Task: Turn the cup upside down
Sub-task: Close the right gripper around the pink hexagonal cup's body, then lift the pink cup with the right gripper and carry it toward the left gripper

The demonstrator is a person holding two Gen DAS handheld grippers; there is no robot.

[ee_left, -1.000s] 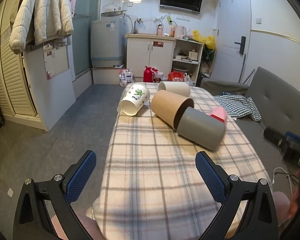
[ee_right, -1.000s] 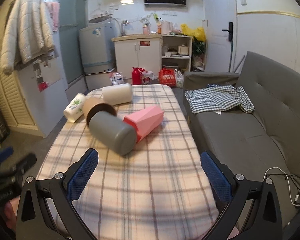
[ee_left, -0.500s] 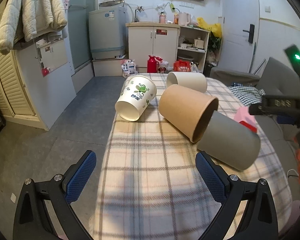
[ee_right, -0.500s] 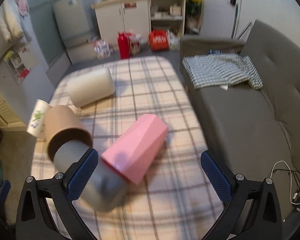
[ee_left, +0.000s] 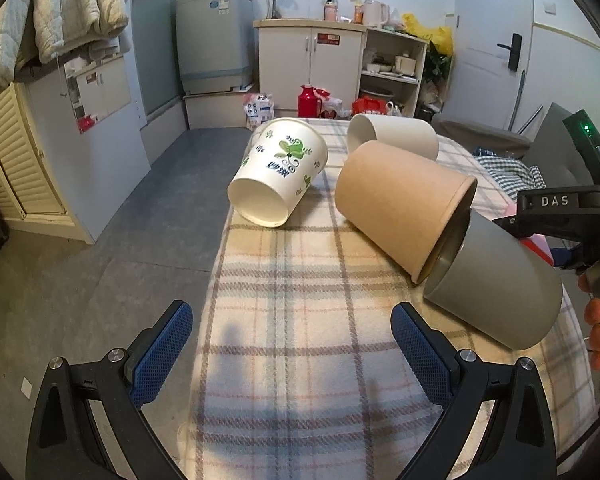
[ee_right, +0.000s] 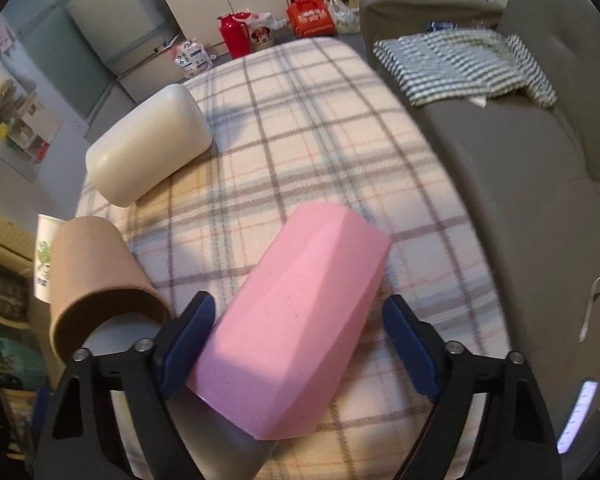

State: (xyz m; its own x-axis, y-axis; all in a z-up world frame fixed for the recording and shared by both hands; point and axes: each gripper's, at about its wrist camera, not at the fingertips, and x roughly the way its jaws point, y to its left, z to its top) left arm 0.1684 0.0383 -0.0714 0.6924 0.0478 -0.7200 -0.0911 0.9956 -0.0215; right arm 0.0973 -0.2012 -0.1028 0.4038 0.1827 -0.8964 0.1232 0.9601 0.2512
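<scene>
"DAS" in white on black right claw [ee_left: 555,201] body; cup print illegible

we counted five cups lying on their sides on one plaid-covered table [ee_left: 300,340]: one white paper cup with green print [ee_left: 278,178], one brown kraft cup [ee_left: 400,210], one grey cup [ee_left: 496,292], one cream cup [ee_right: 148,156] and one pink faceted cup [ee_right: 292,320]. we also counted one red thermos [ee_right: 234,36] and one checked cloth [ee_right: 468,66].
</scene>
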